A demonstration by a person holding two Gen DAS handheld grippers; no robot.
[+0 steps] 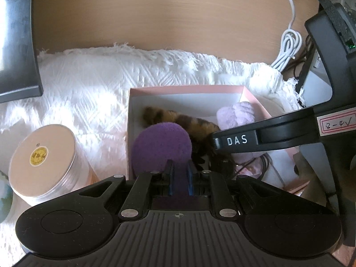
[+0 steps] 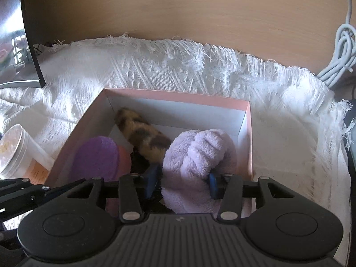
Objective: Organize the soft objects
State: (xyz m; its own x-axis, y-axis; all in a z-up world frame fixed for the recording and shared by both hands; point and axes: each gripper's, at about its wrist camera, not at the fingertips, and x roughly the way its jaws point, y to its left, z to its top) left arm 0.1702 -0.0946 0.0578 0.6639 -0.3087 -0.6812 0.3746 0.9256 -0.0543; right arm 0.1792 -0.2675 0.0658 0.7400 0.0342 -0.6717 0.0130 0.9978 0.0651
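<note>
A pink box point(image 1: 187, 88) point(image 2: 178, 96) stands on a white fringed cloth. Inside lie a brown spotted furry toy point(image 1: 178, 119) point(image 2: 142, 133), a lilac plush point(image 1: 237, 115) point(image 2: 200, 155) and a purple sponge disc point(image 1: 161, 146) point(image 2: 95, 158) with an orange one point(image 2: 124, 158) behind it. My left gripper point(image 1: 179, 173) is shut on the purple disc at the box's near left. My right gripper point(image 2: 183, 182) holds the lilac plush between its blue pads point(image 2: 151, 180), low in the box. The right gripper also shows in the left wrist view point(image 1: 267, 138).
A round clear jar point(image 1: 42, 162) point(image 2: 15, 151) with a silver lid stands left of the box. A dark monitor point(image 1: 15, 44) is at the far left. A coiled white cable point(image 1: 288, 49) point(image 2: 340, 55) lies on the wooden desk point(image 1: 166, 11) at right.
</note>
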